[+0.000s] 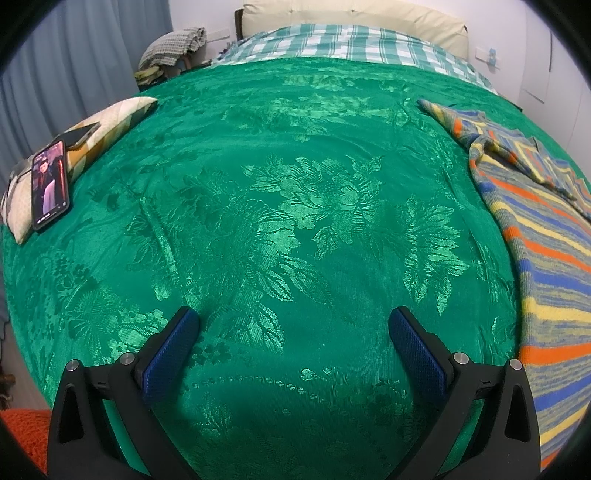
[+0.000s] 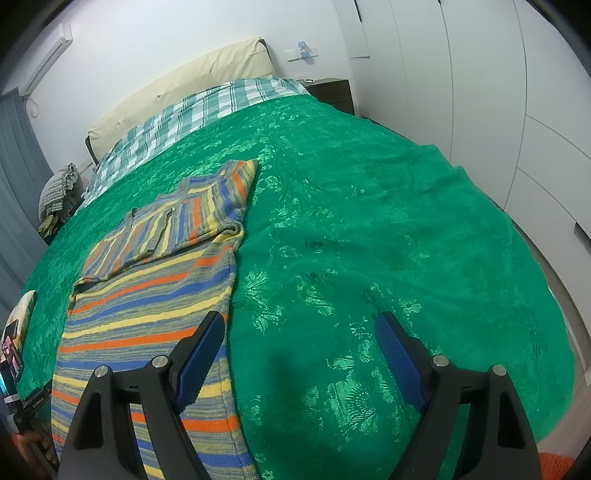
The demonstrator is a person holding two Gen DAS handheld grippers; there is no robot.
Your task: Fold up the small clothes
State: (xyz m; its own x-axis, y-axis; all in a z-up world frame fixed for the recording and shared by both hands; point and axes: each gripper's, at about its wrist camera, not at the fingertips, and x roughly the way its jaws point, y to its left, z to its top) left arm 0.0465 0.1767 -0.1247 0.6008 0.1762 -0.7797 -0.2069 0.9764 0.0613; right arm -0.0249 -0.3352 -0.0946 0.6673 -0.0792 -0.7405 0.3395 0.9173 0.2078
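Observation:
A striped knit sweater [image 2: 155, 295] in orange, blue, yellow and grey lies flat on the green floral bedspread [image 2: 369, 240], a sleeve folded across its chest. In the left wrist view the sweater [image 1: 546, 258] lies at the right edge. My right gripper [image 2: 299, 321] hovers open over the sweater's right edge; its left finger [image 2: 199, 354] is above the knit, the right finger above bare bedspread. My left gripper [image 1: 291, 317] stands open over bare bedspread [image 1: 277, 184], left of the sweater, with nothing between its fingers.
A phone [image 1: 50, 184] with a lit screen rests on a small patterned cushion [image 1: 110, 122] at the bed's left edge. A checked sheet [image 1: 351, 40] and cream headboard [image 1: 351, 14] lie at the far end. White wardrobe doors [image 2: 480, 92] stand to the right.

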